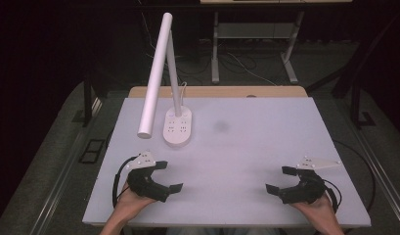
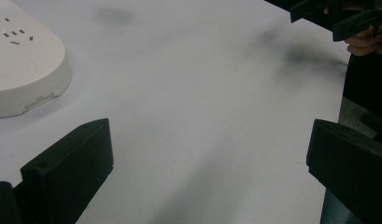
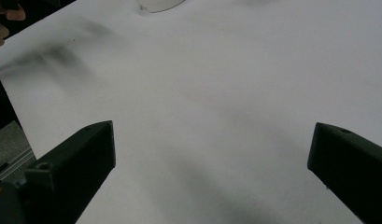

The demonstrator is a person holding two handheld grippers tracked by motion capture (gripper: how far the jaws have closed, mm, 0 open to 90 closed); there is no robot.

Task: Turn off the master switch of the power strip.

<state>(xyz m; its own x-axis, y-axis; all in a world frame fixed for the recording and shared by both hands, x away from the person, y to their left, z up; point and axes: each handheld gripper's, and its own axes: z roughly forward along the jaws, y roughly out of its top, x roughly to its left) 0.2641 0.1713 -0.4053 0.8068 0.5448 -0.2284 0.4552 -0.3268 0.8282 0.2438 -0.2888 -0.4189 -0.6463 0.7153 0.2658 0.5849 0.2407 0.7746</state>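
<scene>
High view: desk lamp (image 1: 177,125) upright at table's (image 1: 266,147) far left. Left gripper (image 1: 164,176) near its base, right gripper (image 1: 277,179) well apart, both spread wide, holding nothing. Could topple if long head gets clipped.

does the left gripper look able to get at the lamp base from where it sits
Probably yes. The left gripper is open and rests near the table's front edge, with the white lamp base just beyond it. Bare tabletop lies between them. The lamp's tilted head hangs over the base's left side and might crowd a reach from above.
</scene>
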